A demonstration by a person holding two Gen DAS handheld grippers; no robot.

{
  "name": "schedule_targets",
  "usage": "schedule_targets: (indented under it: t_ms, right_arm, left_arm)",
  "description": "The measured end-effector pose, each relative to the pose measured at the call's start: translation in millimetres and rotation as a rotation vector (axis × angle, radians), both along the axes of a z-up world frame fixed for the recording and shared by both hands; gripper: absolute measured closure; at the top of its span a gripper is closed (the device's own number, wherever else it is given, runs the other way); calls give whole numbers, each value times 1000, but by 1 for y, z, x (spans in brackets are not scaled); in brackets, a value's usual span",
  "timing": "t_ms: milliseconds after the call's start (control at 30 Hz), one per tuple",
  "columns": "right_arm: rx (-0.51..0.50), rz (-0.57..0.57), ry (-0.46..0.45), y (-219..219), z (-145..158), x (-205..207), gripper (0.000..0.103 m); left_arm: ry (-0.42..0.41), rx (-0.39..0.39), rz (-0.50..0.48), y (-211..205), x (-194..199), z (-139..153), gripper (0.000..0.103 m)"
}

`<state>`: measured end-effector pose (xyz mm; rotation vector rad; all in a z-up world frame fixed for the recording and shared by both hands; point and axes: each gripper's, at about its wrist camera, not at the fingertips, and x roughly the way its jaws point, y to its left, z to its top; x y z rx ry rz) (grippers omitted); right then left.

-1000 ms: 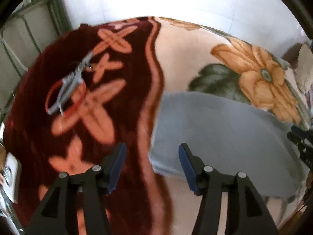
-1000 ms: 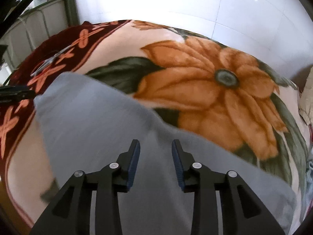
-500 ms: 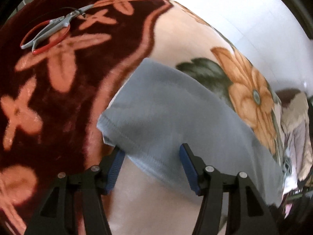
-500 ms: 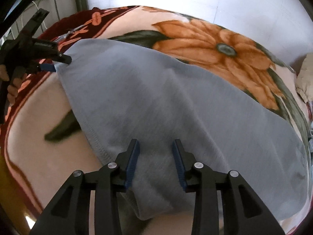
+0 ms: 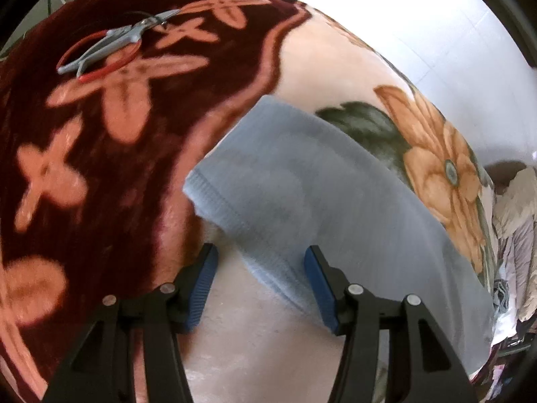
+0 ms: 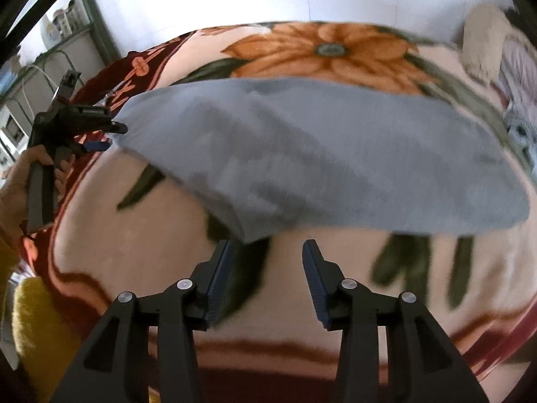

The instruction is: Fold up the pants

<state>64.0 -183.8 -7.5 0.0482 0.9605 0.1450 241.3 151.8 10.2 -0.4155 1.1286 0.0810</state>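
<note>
- Left wrist view: the left tool (image 5: 261, 280) has its 2 blue-padded fingers spread wide, holding nothing.
- The grey-blue pants (image 5: 322, 208), folded into a long band, lie flat on a floral blanket (image 5: 335, 63). Their stitched hem edge runs diagonally just ahead of the tool and passes between the 2 fingertips; whether a pad touches the cloth cannot be told.
- The pants stretch away from the tool to the right, beside a large orange flower (image 5: 439, 168) printed on the blanket.
- Grey scissors with red loop handles (image 5: 110, 47) lie on the blanket's dark red border, well apart from the pants, far to the upper left.
- No writing or brand can be read in this view.
- Right wrist view: the right tool (image 6: 266, 280) is also spread, gripping nothing.
- The pants (image 6: 329, 158) lie across the blanket (image 6: 134, 235) ahead of this tool; their nearest corner sits just beyond the left fingertip, not between the fingers.
- The left tool (image 6: 100, 134), held in the person's hand (image 6: 20, 188), is at the pants' far left corner. A small white label on its body is too blurred to read.
- The picture is motion-blurred.
</note>
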Motion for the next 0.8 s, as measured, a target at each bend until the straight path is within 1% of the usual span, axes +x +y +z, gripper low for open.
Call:
schedule_targets:
  t_ms: [67, 167, 267, 367, 400, 433, 500, 533, 567, 600, 633, 700, 800]
  right_arm:
    - [1, -13, 6, 2, -5, 5, 59]
    - [2, -61, -3, 3, -11, 20, 59]
    - [40, -130, 10, 2, -19, 32, 59]
    - [79, -196, 3, -1, -26, 34, 59]
    - [90, -209, -4, -1, -27, 32, 59]
    - [92, -214, -10, -1, -27, 31, 59]
    - [80, -220, -16, -1, -26, 30, 67]
    - [80, -226, -16, -2, -25, 29, 70]
    - [86, -235, -15, -5, -24, 28, 80]
    - [95, -241, -15, -7, -23, 28, 85]
    - [119, -244, -14, -12, -21, 27, 86]
    - [139, -241, -21, -15, -15, 25, 91]
    - [122, -228, -53, -14, 1, 19, 92]
  left_arm:
    - [7, -30, 22, 4, 1, -2, 46]
    - [4, -62, 43, 5, 9, -3, 42]
    - [-12, -63, 63, 3, 16, -6, 39]
    - [-32, -52, 103, 1, 17, -8, 39]
    - [-37, -51, 119, 1, 17, -8, 41]
    - [-44, -49, 135, 0, 16, -7, 44]
    - [-55, -55, 148, -1, 14, -7, 62]
    - [-62, -71, 147, -1, 13, -6, 68]
    - [-66, -90, 141, -1, 14, -6, 84]
    - [-69, -116, 134, -1, 14, -6, 92]
    - [-74, -125, 133, 0, 13, -5, 92]
    - [-101, -116, 126, 1, 10, 3, 94]
    - [-139, -103, 91, 1, 0, 20, 95]
